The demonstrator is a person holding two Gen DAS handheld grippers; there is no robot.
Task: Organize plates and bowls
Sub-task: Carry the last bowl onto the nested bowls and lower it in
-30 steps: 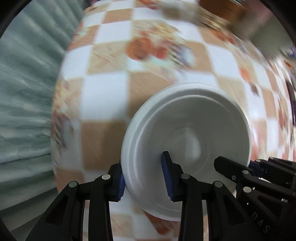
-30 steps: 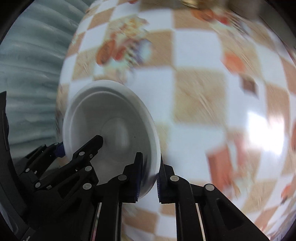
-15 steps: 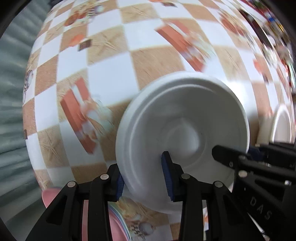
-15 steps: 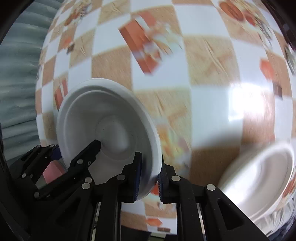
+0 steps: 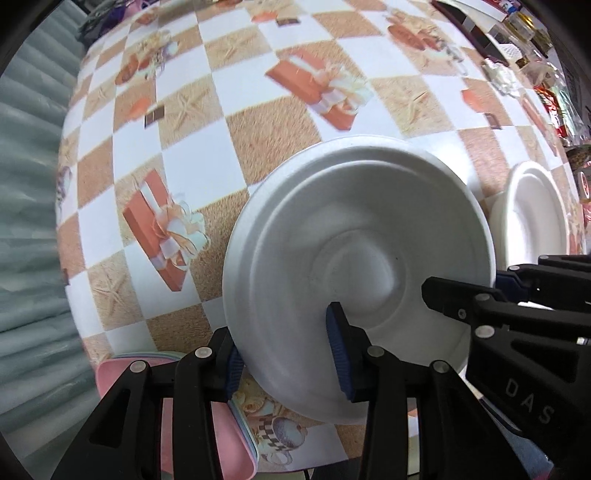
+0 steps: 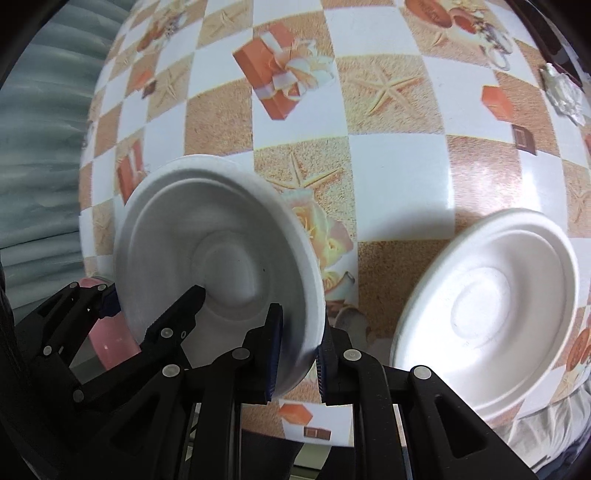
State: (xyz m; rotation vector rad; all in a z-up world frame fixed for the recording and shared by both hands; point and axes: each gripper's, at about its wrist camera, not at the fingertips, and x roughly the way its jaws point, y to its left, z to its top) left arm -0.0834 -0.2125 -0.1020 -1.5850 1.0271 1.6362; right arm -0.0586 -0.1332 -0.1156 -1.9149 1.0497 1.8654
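Observation:
A white foam bowl (image 5: 354, 258) (image 6: 218, 251) hangs tilted above the checkered tablecloth (image 5: 258, 110), held at opposite rims by both grippers. My left gripper (image 5: 286, 360) straddles the near rim, one pad inside and one outside. Its jaws are opening, with the pads still touching the bowl wall. My right gripper (image 6: 297, 363) is shut on the bowl's other rim; in the left wrist view this right gripper (image 5: 495, 284) pinches the bowl's right edge. A second white bowl (image 6: 484, 314) (image 5: 532, 218) lies on the table to the right.
A stack of pink plates (image 5: 122, 391) (image 6: 107, 339) sits at the table's near left corner, below the held bowl. A pleated grey-green curtain (image 5: 29, 221) hangs beyond the left edge. Jars and packets (image 5: 532, 33) crowd the far right.
Both grippers carried the white bowl across the table. The second white bowl and the pink stack came into view. The left jaws stand slightly wider.

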